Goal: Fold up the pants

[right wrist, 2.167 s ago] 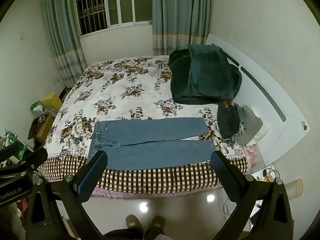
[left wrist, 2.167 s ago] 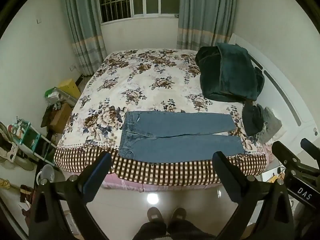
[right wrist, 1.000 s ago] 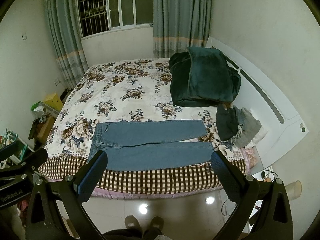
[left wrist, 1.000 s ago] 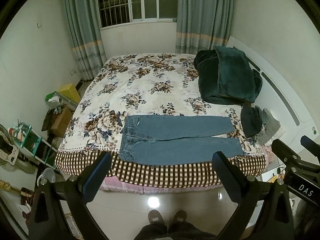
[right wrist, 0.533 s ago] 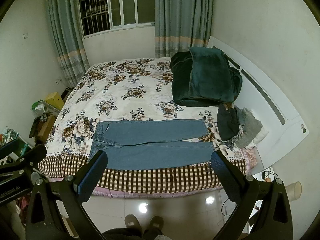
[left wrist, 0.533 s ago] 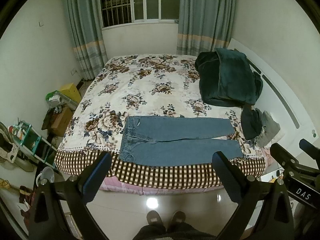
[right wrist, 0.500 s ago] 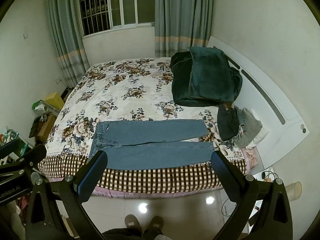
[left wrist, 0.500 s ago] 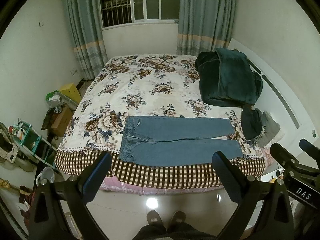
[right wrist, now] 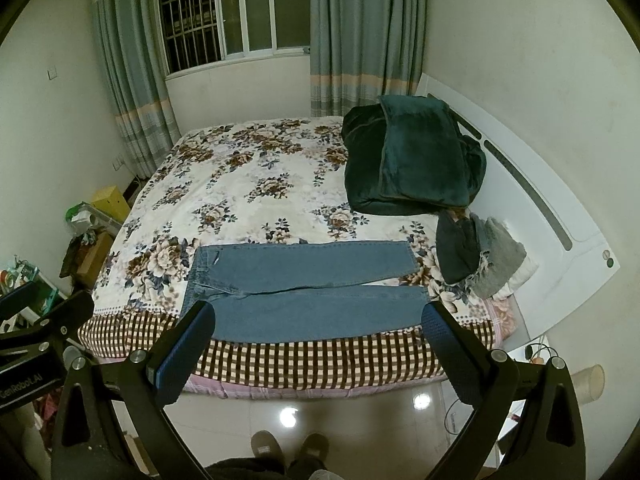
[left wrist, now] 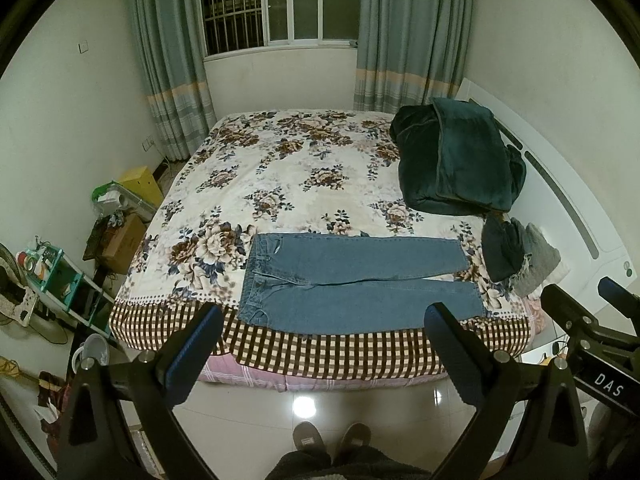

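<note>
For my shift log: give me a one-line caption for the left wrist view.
Open left tongs above floor, facing jeans laid flat near the bed edge, unfolded.

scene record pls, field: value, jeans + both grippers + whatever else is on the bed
task_item: jeans, spread flat, unfolded, near edge of bed
jeans_layout: waistband at image left, legs run to the right, slight gap between legs
left gripper: open, empty, held back from the bed, over the floor
right gripper: open, empty, also off the bed
contact_with_jeans: none
other_on_bed: dark green blanket, folded, far right; small pile of grey clothes right of the leg ends
person: slippers visible on tiled floor
</note>
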